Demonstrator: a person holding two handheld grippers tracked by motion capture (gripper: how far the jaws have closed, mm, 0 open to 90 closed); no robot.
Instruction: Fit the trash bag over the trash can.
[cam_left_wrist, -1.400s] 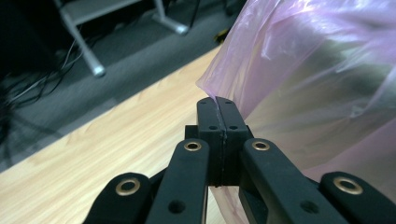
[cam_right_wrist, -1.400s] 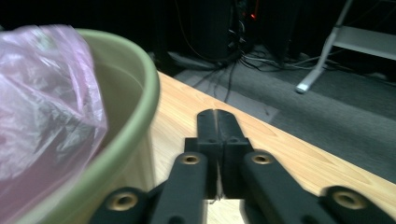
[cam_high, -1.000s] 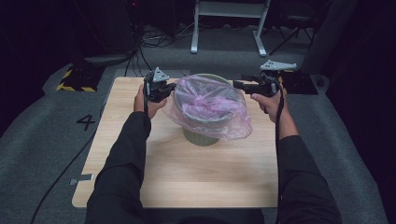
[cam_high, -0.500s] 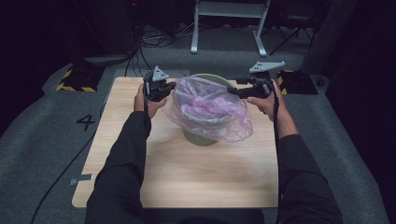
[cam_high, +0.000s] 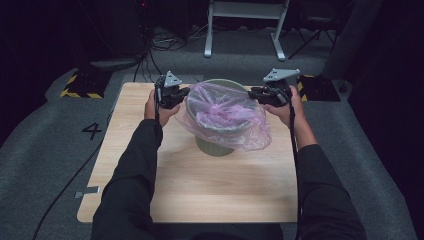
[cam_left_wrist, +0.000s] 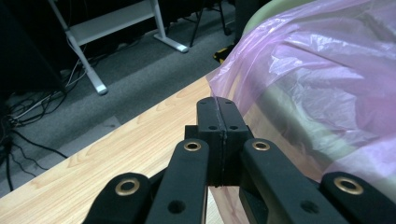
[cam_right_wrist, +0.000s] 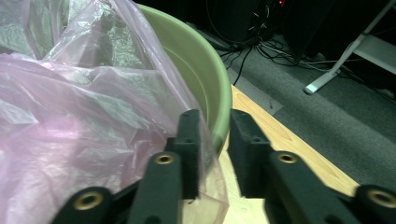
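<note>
Near the tabletop's (cam_high: 150, 200) far edge, we keep the left tool (cam_left_wrist: 217, 122) clamped, seemingly on the bag's (cam_high: 225, 112) hem, to anchor it over the bin (cam_high: 216, 145), while the right tool (cam_right_wrist: 215, 140) stands narrowly parted, film against one jaw.

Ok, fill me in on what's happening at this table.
A person is fitting a pink plastic bag into a green bin on the wooden table. The left gripper is shut beside the bag's edge. The right gripper is open, with the bag's edge draped on one jaw beside the bin's rim.
</note>
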